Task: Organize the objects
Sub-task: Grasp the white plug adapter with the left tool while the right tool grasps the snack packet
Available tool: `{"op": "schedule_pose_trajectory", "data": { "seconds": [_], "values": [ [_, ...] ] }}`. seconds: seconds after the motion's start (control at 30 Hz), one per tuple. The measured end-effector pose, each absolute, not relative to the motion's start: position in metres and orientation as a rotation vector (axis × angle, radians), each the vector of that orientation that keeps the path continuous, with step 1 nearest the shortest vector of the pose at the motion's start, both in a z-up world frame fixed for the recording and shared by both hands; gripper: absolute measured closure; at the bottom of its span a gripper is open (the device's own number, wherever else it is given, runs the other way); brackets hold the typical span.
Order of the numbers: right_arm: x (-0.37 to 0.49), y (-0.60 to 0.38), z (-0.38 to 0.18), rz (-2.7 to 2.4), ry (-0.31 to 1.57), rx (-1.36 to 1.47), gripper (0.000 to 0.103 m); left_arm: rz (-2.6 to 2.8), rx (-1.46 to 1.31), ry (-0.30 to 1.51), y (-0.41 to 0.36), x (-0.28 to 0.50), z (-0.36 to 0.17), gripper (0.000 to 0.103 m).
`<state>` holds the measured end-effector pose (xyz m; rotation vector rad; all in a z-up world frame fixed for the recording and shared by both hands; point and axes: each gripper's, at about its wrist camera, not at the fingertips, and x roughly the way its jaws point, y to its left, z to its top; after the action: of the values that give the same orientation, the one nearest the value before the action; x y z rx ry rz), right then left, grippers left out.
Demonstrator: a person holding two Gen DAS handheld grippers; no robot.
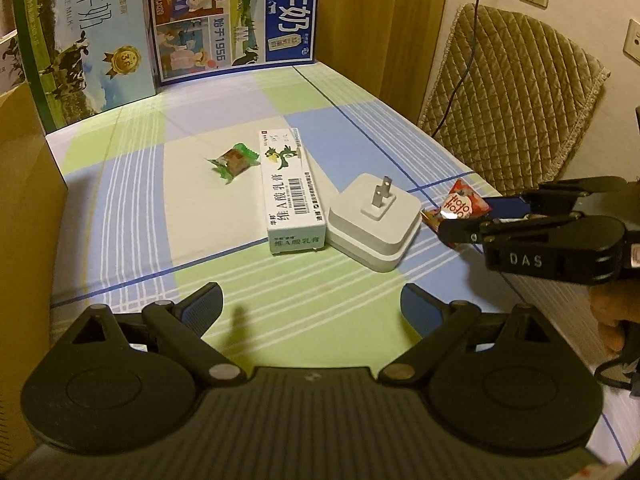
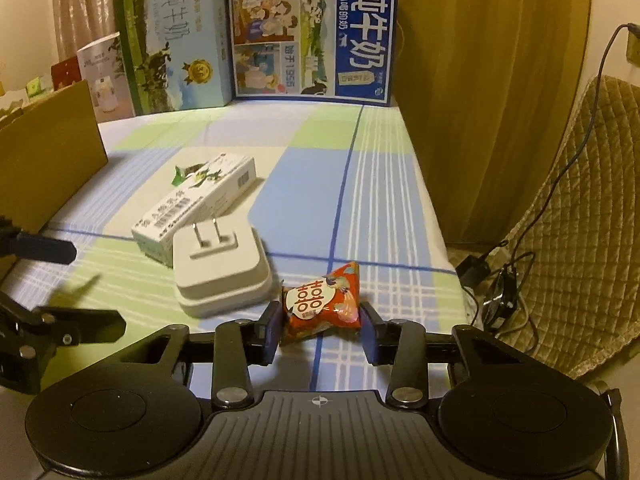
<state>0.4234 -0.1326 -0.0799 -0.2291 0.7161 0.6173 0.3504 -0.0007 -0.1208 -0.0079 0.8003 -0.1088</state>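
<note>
The red snack packet (image 2: 320, 307) lies on the checked cloth of the counter (image 2: 376, 184), just to the right of the white plug adapter (image 2: 222, 270), near the counter's right edge. The right gripper (image 2: 320, 330) has its two fingers (image 2: 271, 328) on either side of the packet, the left one touching it and the right one close beside it; whether they press it firmly cannot be told. In the left wrist view the same packet (image 1: 460, 205) sits at the tips of the right gripper (image 1: 466, 216).

The adapter (image 1: 374, 222) rests with its two prongs pointing up. Touching its left side is a long white ointment box (image 1: 289, 192), lying flat. Beyond that box, further left of the adapter, is a green-wrapped candy (image 1: 232, 160), apart from the box.

The left gripper (image 1: 310, 300) hovers in front of the adapter with its fingers spread wide and nothing between them.

Behind the adapter, at the counter's far end, stand two milk cartons: a green one (image 1: 88, 40) and a blue one (image 1: 236, 12). Left of the adapter is a brown cardboard box (image 2: 48, 152); its inside is not visible.
</note>
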Motion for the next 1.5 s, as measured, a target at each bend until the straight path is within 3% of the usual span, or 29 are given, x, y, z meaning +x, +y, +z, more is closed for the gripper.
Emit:
{"op": "schedule_pose_trajectory", "data": {
  "seconds": [0.13, 0.33, 0.47, 1.13, 1.2, 1.27, 1.33, 1.5],
  "values": [
    [0.431, -0.128, -0.077, 0.599, 0.693, -0.187, 0.078, -0.104, -0.013, 0.795, 0.001, 0.350, -0.119, 0.010],
    [0.446, -0.116, -0.077, 0.620, 0.729, -0.149, 0.079, -0.105, -0.017, 0.797, 0.004, 0.348, -0.119, 0.010],
    [0.445, -0.119, -0.074, 0.645, 0.784, -0.073, 0.089, -0.103, -0.027, 0.799, 0.007, 0.344, -0.119, 0.009],
    [0.413, -0.146, -0.075, 0.756, 0.938, 0.109, 0.092, -0.098, -0.053, 0.774, 0.014, 0.334, -0.108, 0.009],
    [0.416, -0.154, -0.074, 0.723, 0.933, 0.115, 0.087, -0.115, -0.037, 0.766, 0.007, 0.341, -0.109, 0.009],
    [0.418, -0.160, -0.072, 0.690, 0.913, 0.106, 0.067, -0.128, -0.009, 0.765, 0.000, 0.350, -0.111, 0.009],
    [0.419, -0.165, -0.071, 0.666, 0.900, 0.103, 0.055, -0.129, 0.016, 0.760, -0.006, 0.358, -0.115, 0.009],
    [0.417, -0.175, -0.069, 0.612, 0.863, 0.053, 0.044, -0.152, 0.020, 0.770, -0.015, 0.376, -0.127, 0.013]
  ]
}}
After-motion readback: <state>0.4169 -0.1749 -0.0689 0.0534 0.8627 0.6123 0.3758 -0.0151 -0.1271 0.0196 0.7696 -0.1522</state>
